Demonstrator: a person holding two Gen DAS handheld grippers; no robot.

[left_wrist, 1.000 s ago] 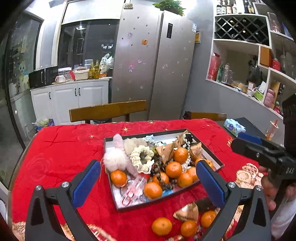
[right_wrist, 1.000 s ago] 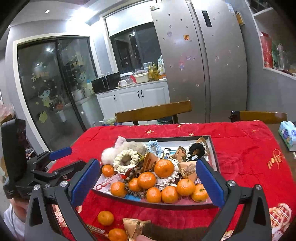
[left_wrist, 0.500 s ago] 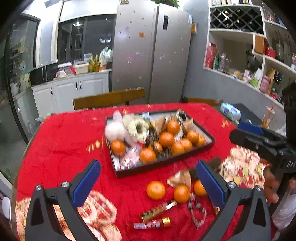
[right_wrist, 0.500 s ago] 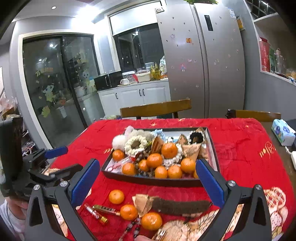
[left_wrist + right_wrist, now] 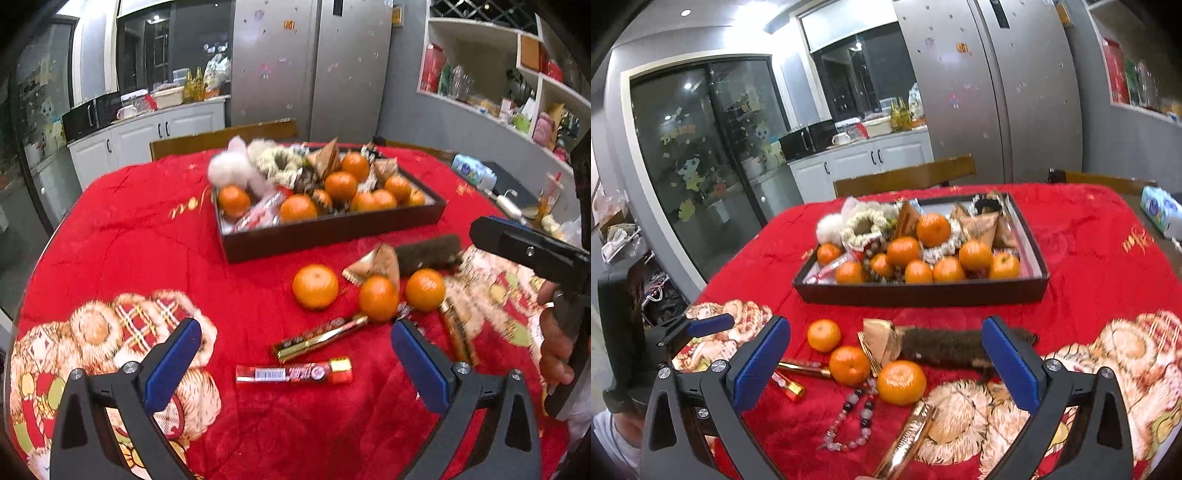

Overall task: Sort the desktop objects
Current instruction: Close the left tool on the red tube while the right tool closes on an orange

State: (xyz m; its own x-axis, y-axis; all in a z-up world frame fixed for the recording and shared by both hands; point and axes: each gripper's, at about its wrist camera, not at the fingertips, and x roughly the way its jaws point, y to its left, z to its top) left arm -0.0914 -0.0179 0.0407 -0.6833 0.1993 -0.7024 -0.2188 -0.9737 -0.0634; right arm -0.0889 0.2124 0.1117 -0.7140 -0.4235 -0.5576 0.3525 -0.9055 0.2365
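Red-clothed bench (image 5: pixel 140 236): a full tray (image 5: pixel 332 236) sits mid-bench; loose oranges (image 5: pixel 316 286) and snack sticks (image 5: pixel 293 373) lie near its front edge. Both grippers—left gripper (image 5: pixel 295 354), right gripper (image 5: pixel 886 350)—hover, fingers spread, empty. Likely next: descend, pinch one stray.

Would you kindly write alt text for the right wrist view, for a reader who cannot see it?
The open right gripper hovers empty over a red tablecloth strewn with three loose tangerines, a bead bracelet, gold wrappers and a dark furry strip. Behind them sits a dark tray heaped with tangerines and trinkets; the left gripper shows at the left edge.
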